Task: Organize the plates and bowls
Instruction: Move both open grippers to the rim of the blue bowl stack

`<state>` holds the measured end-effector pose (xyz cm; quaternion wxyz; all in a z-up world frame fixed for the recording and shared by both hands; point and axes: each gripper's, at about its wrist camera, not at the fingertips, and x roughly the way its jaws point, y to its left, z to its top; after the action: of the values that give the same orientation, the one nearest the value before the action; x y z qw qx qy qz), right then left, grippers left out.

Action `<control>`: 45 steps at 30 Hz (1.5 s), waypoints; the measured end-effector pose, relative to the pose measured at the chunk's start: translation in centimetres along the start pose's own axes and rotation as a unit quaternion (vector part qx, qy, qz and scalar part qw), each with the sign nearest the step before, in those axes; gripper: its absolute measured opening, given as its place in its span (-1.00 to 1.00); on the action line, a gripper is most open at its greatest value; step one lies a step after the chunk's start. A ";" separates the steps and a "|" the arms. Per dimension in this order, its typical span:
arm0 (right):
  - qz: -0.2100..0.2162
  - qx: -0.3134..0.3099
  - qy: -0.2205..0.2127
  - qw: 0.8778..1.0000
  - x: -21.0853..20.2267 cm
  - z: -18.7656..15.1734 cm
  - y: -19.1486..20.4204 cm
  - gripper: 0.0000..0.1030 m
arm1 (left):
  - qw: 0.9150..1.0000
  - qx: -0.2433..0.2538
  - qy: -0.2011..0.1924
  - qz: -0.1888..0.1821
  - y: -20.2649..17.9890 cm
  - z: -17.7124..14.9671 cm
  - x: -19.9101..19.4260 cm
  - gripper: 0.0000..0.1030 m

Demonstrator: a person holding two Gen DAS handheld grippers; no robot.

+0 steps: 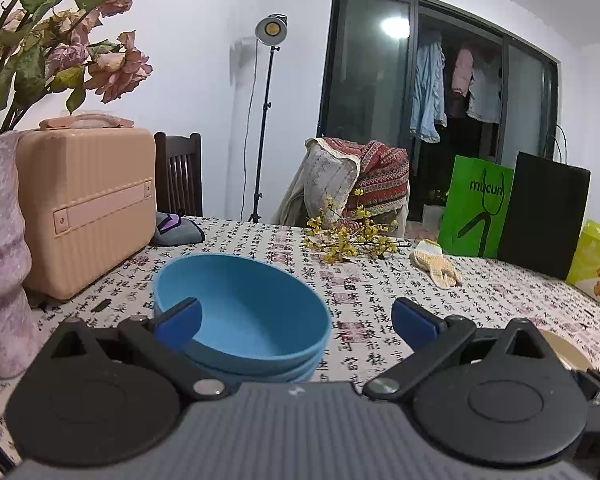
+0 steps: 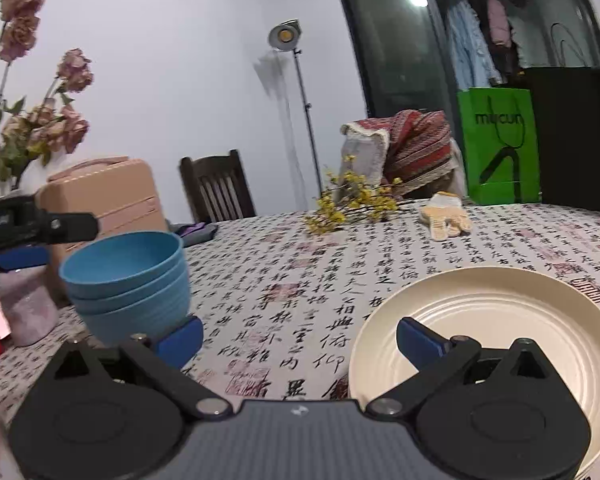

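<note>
Calligraphy tablecloth (image 2: 284, 280), stacked blue bowls (image 2: 130, 280), cream plate (image 2: 500, 320), both grippers spread

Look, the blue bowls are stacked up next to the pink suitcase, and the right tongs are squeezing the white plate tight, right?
Almost. The blue bowls are stacked near the pink suitcase, but the right tongs are not squeezing the white plate. The right wrist view shows them wide open, with one finger over the plate and the other by the bowls.
</note>
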<state>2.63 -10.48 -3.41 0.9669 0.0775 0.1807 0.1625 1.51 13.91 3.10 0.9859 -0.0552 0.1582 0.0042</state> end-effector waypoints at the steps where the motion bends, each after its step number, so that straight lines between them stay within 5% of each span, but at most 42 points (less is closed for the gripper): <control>1: 0.002 0.006 -0.001 1.000 0.1 0.1 0.2 1.00 | 1.000 0.002 0.000 -0.002 0.4 0.2 0.0 1.00; 12: 0.008 0.031 0.031 0.999 0.6 0.6 3.6 1.00 | 0.999 0.019 -0.019 -0.045 3.7 1.9 -0.2 1.00; 20: -0.036 0.039 0.035 0.998 -0.9 -0.3 4.5 1.00 | 0.996 0.019 -0.014 -0.084 4.3 1.9 -0.1 1.00; 45: -0.005 0.062 0.098 0.993 5.4 5.0 7.0 1.00 | 0.998 0.038 -0.003 -0.058 8.9 5.4 1.9 1.00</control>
<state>7.31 -2.58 0.90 0.9385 0.1202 0.2851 0.1530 4.74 23.28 6.62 0.9863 -0.0268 0.1518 -0.0592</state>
